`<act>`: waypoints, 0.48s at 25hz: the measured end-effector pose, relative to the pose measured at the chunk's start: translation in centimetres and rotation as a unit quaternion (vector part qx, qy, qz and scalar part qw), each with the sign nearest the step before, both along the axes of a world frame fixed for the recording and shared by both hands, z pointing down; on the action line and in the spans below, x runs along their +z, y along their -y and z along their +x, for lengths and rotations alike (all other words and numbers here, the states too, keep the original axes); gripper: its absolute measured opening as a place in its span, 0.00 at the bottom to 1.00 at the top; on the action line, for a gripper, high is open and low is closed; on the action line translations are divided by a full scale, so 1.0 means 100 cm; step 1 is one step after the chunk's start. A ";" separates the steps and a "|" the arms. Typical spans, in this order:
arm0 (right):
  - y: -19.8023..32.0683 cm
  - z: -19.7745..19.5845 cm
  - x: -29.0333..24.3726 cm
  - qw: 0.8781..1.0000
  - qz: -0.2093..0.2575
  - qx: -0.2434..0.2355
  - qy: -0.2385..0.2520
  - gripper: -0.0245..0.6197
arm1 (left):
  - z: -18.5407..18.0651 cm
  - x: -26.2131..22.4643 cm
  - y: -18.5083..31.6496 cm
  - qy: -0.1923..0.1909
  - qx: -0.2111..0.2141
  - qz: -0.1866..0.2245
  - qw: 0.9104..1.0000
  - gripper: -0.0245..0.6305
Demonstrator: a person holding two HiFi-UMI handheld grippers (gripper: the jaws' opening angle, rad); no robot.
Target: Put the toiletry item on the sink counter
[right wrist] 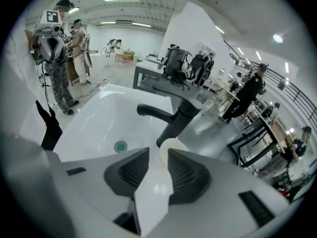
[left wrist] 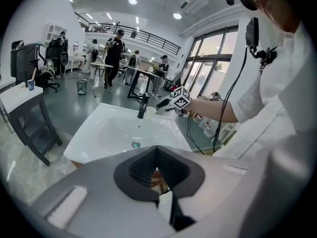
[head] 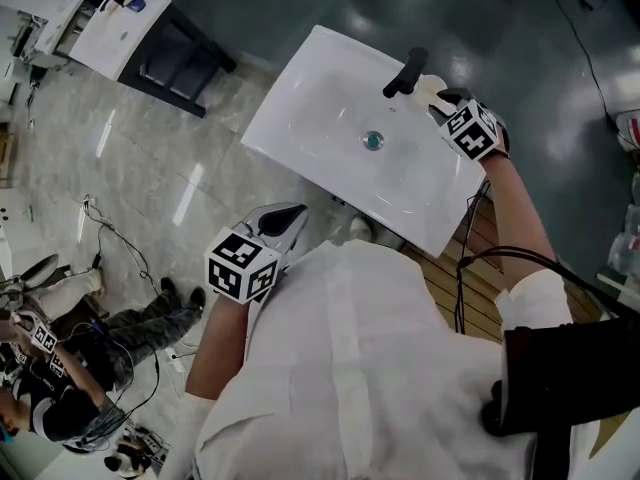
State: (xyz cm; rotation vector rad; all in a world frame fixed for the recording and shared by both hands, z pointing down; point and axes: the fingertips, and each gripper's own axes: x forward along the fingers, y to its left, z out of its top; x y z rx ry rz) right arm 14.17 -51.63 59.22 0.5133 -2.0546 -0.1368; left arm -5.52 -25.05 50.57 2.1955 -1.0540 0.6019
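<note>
Toiletry item (right wrist: pixel 174 145) just beyond parted right gripper (right wrist: pixel 157 157) fingers (right wrist: pixel 187 172) (gap hidden overhead)

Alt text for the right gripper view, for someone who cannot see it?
The right claw stands open over a white sink counter, a small cream round toiletry item standing just past its tips beside the black faucet. The basin with its teal drain lies to the left.

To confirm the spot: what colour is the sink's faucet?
Matte black faucet, clearest in right gripper view.
</note>
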 end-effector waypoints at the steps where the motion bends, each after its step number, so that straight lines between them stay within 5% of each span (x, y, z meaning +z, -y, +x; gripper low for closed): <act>1: -0.006 0.000 -0.007 1.000 0.006 0.006 0.003 0.20 | 0.000 -0.001 -0.002 -0.001 0.006 0.002 1.000 0.05; 12: -0.124 -0.028 -0.052 0.987 -0.011 0.108 0.120 0.05 | -0.008 -0.011 -0.047 -0.023 0.074 0.020 0.997 0.05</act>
